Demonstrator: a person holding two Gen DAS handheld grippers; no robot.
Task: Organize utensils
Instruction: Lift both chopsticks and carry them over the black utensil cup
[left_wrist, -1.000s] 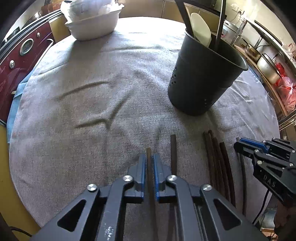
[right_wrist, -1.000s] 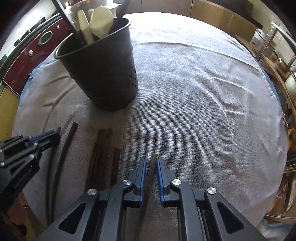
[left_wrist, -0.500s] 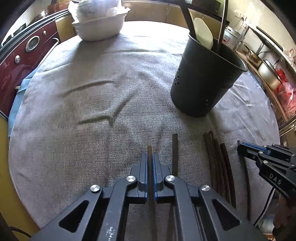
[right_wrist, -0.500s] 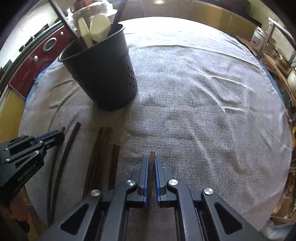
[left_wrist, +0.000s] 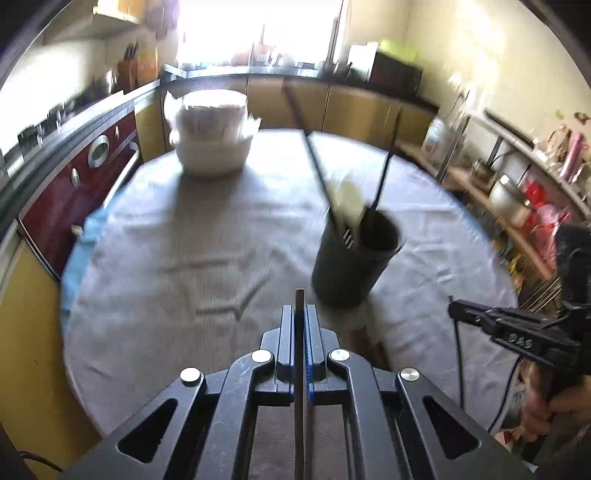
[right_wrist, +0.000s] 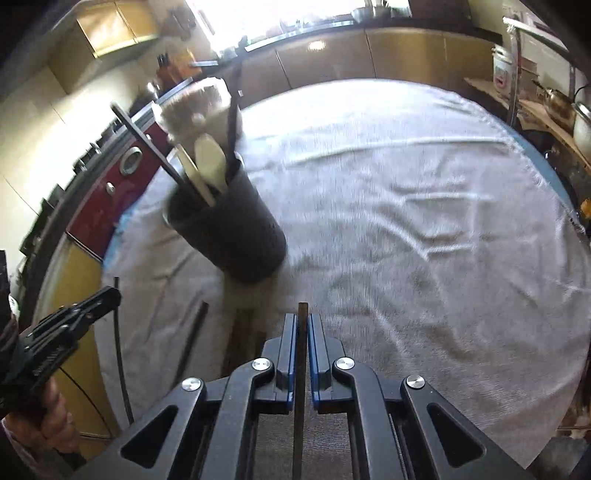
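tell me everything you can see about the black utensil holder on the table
The black utensil holder is a round, slightly tapered cup, matte like plastic, with rows of small holes in its wall. It stands upright on the grey tablecloth, open end up. Inside are pale spoon-like utensils, long dark sticks and what looks like a fork. Loose dark chopsticks lie on the cloth near its base; no hand-held gripper touches it.

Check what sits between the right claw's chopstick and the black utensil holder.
Only bare grey tablecloth, as the right wrist view shows. The right claw, shut on its chopstick, faces the black utensil holder with nothing between.
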